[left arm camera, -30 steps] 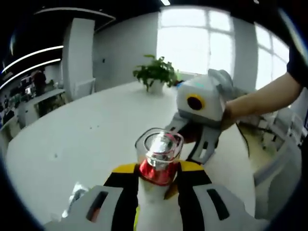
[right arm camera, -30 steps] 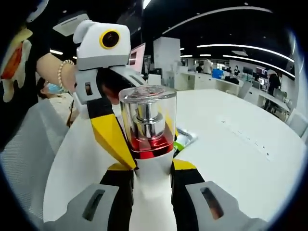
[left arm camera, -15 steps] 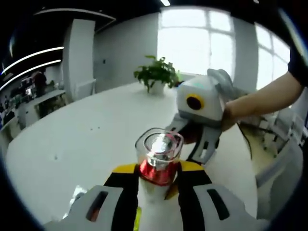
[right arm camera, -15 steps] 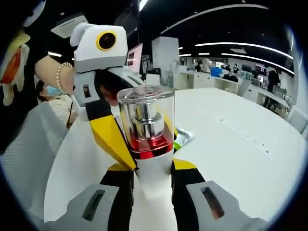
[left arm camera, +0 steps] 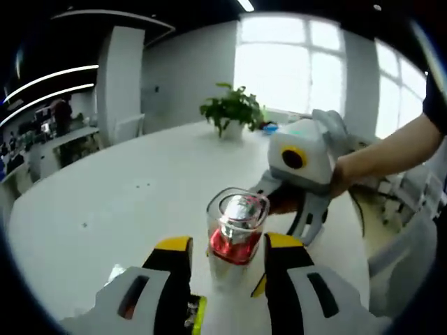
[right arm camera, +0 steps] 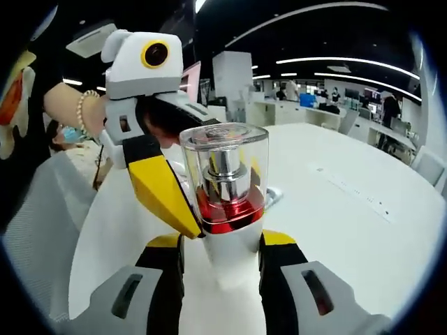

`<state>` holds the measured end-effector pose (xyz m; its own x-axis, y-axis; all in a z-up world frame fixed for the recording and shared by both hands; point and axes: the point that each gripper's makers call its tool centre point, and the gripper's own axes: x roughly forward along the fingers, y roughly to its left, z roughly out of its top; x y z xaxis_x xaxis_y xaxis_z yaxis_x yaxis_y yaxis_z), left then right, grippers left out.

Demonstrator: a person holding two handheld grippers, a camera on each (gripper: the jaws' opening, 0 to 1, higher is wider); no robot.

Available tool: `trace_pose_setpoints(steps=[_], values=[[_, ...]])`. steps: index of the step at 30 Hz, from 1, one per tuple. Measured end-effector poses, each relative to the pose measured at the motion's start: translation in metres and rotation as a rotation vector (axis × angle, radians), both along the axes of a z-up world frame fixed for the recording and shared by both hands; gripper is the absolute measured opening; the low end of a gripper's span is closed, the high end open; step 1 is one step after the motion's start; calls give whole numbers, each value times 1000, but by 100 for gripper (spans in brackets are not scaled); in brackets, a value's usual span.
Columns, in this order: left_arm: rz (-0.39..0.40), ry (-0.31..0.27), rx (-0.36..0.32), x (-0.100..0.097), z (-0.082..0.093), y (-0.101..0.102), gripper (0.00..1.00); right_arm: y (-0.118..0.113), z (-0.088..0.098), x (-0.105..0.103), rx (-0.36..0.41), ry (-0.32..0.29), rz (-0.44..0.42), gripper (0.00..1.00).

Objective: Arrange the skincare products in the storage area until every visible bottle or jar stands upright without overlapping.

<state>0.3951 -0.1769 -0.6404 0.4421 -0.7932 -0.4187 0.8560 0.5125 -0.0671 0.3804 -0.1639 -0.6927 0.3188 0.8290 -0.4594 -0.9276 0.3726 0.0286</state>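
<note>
White pump bottle with red metallic collar and clear domed cap (left arm camera: 236, 234) stands upright on the round white bench (left arm camera: 105, 202), between the jaws of both claws.

Left claw (left arm camera: 227, 262): jaws parted, a gap visible on each side of the bottle in the left gripper view; not gripping.

Right claw (right arm camera: 222, 255): in the right gripper view the yellow-tipped jaws flank the bottle's (right arm camera: 227, 202) white body with a narrow gap on each side; open, not clamped. In the left gripper view this claw (left arm camera: 297, 213) reaches in from the far right side of the bottle.

The left claw (right arm camera: 171, 202) slants down against the bottle's left side in the right gripper view.

Open room: broad bare bench surface (right arm camera: 349, 209) beyond the bottle. Potted green plant (left arm camera: 234, 112) sits near the far bench edge, well apart. A small green-and-silver packet (right arm camera: 269, 197) lies just behind the bottle.
</note>
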Motion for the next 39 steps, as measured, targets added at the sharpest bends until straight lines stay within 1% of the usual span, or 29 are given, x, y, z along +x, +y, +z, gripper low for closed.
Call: trace_pose_setpoints(steps=[4,7,8,9,11,13,14,17,18,20,22,25,28,32,36,39], values=[[9,13,-2,-6,2,7,38,-1,2,-4,-7,1,-23,49],[23,24,-5,-8,0,14,41,-1,6,-9,-3,2,-45,52],[27,28,-4,-14,0,16,43,-2,6,-10,-7,4,-52,53],[31,30,-4,-16,1,18,44,-2,6,-10,-10,4,-58,54],[43,39,-4,-16,0,22,46,-2,7,-14,-14,7,-71,57],[64,49,-9,-20,1,29,49,-4,9,-15,-17,6,-96,62],[80,58,-12,-22,2,33,50,-6,10,-16,-22,-1,-104,62],[109,70,-21,-28,3,40,54,-6,14,-22,-9,4,-124,63],[119,80,-21,-29,1,45,56,-8,12,-22,-10,3,-135,64],[130,88,-19,-34,1,50,57,-11,10,-22,-13,5,-153,67],[142,93,0,-39,-1,57,59,-13,9,-22,-10,10,-163,69],[144,104,6,-47,-2,66,62,-11,12,-35,9,25,-173,70],[164,116,9,-54,-3,75,63,-11,14,-43,9,31,-181,71],[217,154,-14,-65,-4,91,67,-13,17,-51,19,41,-204,74],[260,171,-22,-72,-7,108,71,-12,19,-61,34,47,-223,76],[277,191,-29,-81,-9,119,70,-11,21,-71,46,52,-242,78]])
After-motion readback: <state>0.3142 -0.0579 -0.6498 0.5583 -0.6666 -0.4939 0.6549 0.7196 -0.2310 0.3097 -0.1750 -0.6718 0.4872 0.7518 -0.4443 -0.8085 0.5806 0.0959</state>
